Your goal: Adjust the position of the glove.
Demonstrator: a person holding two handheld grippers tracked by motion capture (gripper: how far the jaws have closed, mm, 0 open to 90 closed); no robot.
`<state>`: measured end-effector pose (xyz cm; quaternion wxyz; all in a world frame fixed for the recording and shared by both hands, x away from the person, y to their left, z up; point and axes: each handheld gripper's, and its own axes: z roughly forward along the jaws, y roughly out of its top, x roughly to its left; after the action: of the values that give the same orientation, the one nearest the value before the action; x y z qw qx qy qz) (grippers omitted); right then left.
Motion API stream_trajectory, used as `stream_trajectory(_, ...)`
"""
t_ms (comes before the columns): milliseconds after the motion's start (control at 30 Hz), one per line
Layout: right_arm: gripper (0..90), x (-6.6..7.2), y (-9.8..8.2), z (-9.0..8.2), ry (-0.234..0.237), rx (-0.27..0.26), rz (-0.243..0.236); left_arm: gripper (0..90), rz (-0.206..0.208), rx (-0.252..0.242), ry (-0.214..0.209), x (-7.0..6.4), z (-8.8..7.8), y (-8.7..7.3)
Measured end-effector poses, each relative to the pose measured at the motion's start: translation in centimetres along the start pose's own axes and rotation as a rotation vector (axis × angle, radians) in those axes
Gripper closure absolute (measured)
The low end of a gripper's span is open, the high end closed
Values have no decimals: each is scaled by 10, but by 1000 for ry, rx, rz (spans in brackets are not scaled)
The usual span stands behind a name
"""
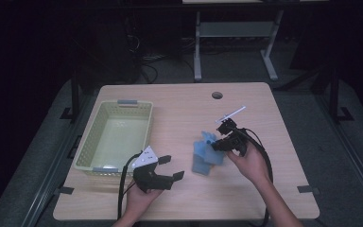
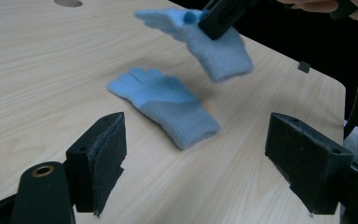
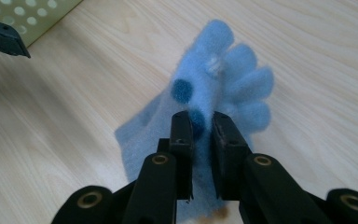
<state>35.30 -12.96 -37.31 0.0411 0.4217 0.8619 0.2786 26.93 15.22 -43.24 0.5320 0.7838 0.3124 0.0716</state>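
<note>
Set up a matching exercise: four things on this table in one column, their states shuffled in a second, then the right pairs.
1. left tongs
2. right tongs
3. glove on the table
4. basket

A. lying flat, untouched
B. clamped on a lifted blue glove
C. empty, pale green
D. open, holding nothing

Pairs: 1-D, 2-B, 3-A, 4-C

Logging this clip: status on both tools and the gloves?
Right tool shut on lifted light-blue knit glove. Left tool open, empty. Second blue glove flat on wooden table. Nothing obstructing.
</note>
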Motion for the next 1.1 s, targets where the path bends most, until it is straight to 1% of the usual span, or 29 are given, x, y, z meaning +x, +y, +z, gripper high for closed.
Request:
stream_trajectory(167,796,6,3,8,14,5,7,202,3,3,2,0,1,0)
stream_trajectory(200,792,8,4,12,19,9,11,202,3,3,2,0,0,0)
stream_trajectory(333,789,13,5,18,24,16,9,202,5,-1,2,1,-1,0)
stream_trajectory(433,789,17,6,23,17,22,10,202,3,6,3,2,-2,0)
stream_trajectory(533,789,19,7,26,27,21,16,202,10,6,4,3,-2,0)
stream_trajectory(567,783,21,7,31,36,25,19,202,-2,4,4,2,-2,0)
stream_trajectory(600,783,21,7,31,36,25,19,202,-3,2,3,2,-2,0)
stream_trajectory(633,783,25,6,35,22,38,7,202,-3,2,4,2,-2,0)
stream_trajectory(700,783,26,5,37,16,40,7,203,-6,1,2,2,-2,0)
stream_trajectory(767,783,26,4,42,-1,56,7,203,-7,1,1,2,-2,0)
stream_trajectory(933,782,26,3,47,-9,48,29,203,-5,3,1,1,-2,0)
stream_trajectory(1100,749,26,-1,54,-49,59,26,204,-8,1,1,2,-2,0)
